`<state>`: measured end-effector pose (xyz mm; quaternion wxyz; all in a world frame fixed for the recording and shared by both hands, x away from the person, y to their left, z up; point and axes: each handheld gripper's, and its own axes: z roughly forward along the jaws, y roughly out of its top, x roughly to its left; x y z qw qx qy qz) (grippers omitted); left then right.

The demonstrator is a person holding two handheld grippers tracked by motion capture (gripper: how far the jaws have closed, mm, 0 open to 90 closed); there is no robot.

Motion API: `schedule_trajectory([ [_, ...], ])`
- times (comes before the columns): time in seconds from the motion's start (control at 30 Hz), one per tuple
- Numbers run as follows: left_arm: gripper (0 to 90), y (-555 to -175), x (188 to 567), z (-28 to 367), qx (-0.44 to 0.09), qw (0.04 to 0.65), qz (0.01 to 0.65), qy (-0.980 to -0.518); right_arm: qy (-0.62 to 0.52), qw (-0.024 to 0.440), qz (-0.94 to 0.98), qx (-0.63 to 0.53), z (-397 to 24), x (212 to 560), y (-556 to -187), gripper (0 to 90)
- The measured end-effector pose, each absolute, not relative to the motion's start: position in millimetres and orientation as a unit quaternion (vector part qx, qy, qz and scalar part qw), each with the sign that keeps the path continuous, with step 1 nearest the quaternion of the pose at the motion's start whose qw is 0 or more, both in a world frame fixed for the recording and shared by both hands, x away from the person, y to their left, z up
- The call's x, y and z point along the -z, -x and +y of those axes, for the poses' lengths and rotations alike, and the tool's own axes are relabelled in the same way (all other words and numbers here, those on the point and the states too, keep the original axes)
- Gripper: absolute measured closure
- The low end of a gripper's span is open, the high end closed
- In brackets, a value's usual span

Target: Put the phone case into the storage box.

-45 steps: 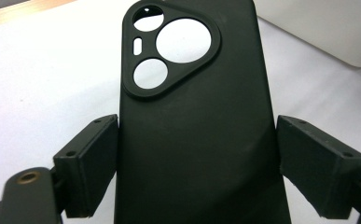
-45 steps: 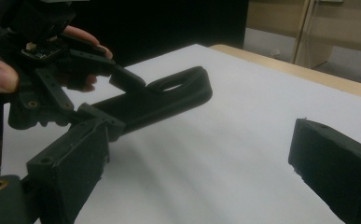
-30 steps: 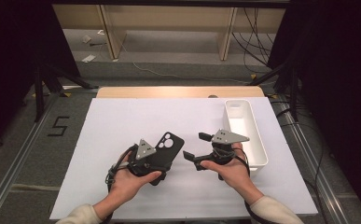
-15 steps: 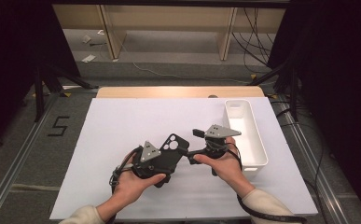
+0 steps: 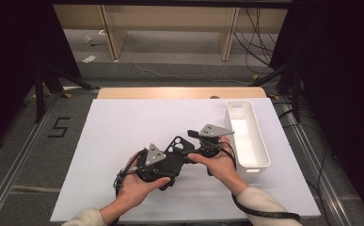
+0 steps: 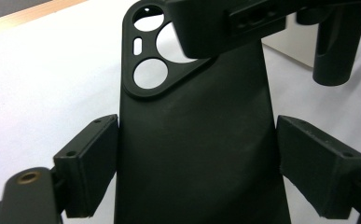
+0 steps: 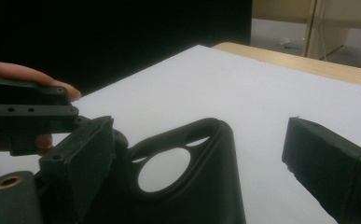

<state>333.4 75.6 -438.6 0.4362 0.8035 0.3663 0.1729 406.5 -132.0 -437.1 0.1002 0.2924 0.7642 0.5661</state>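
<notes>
Right gripper (image 5: 193,144) has come in from the 3 o'clock side toward the table centre since the earlier frame, off the white bin (image 5: 248,136), and now sits at the camera-hole end of the black phone case (image 5: 172,157). Its jaws have just been closing a little; the case corner lies between them, one pad close on its edge, the other well apart, so no pinch yet.

Nearest: left gripper (image 6: 194,170), at 6 o'clock of the case, pinches it across its width, pads (image 6: 92,163) touching both long edges. Case is off the white table (image 5: 123,127), camera end pointing to 1 o'clock.

Handling, my read: light, thin-walled, flexible shell, matte so not too slippery, not fragile. It'll bow if squeezed hard across the open middle. Best hold is on the side rims or the thicker camera ring.

Far: bin at 2 o'clock looks empty.
</notes>
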Motion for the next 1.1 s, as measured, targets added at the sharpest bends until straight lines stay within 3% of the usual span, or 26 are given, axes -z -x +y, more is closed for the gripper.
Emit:
schedule_trajectory([
  [1.1, 15.5, -331, 437, 74, -0.177, 0.443, 0.353, -0.804, -0.307, 0.058, 0.757, -0.573, -121, 445, -413, 24.1],
])
